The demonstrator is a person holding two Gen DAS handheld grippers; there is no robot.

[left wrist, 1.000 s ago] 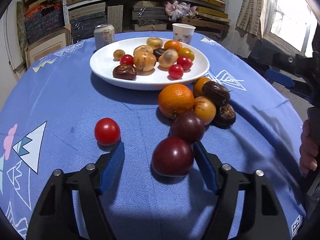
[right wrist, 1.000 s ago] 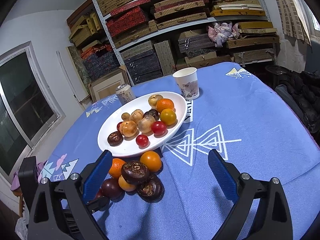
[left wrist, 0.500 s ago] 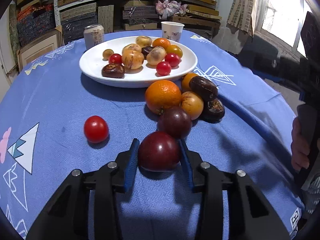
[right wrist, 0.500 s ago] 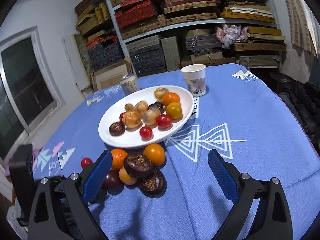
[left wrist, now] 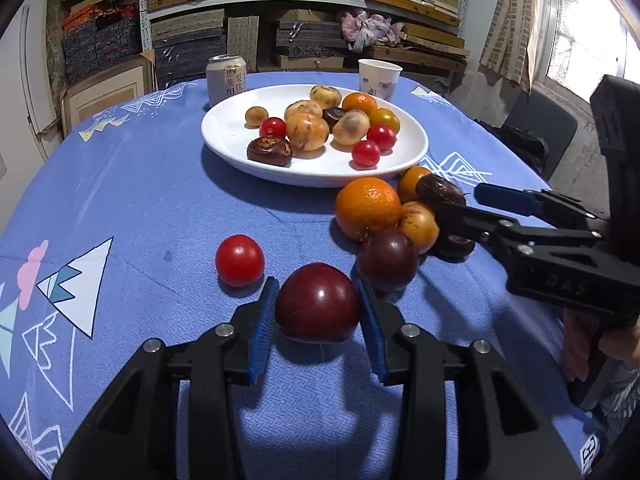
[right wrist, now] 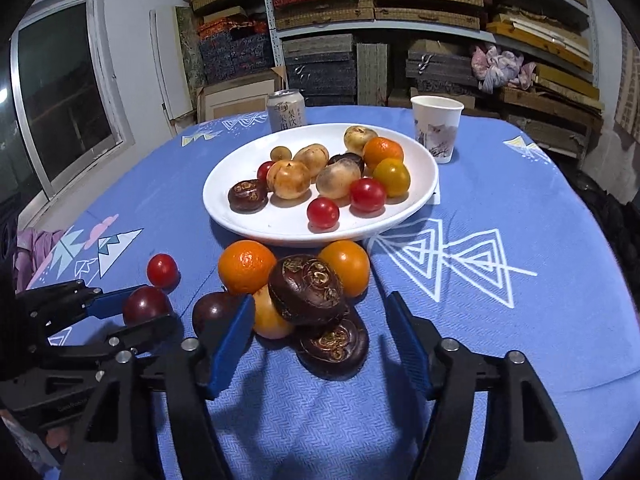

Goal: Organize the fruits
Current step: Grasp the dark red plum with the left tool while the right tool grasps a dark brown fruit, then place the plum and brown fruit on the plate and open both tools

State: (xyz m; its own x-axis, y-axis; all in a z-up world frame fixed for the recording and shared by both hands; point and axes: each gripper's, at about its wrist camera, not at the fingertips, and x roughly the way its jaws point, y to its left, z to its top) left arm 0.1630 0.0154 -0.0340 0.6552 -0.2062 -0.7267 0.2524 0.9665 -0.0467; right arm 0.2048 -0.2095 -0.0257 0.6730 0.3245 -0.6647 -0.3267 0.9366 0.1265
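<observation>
The left gripper's [left wrist: 318,312] fingers [left wrist: 262,320] hold the dark red plum [left wrist: 318,307] low over the bench [left wrist: 120,200], while the right gripper's [right wrist: 320,330] fingers [right wrist: 232,334], half-narrowed and closing, flank the brown fruit [right wrist: 306,290] atop the pile, the white plate [right wrist: 280,226] lying straight ahead beyond both.

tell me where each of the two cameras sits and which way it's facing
Left wrist: on the left gripper, looking down its fingers, shut on a dark plum, toward the plate; right gripper and hand at right.
Right wrist: on the right gripper, its fingers just closing round the dark fruits; left gripper at left.
Shared: plate, can, cup, fruit pile.
</observation>
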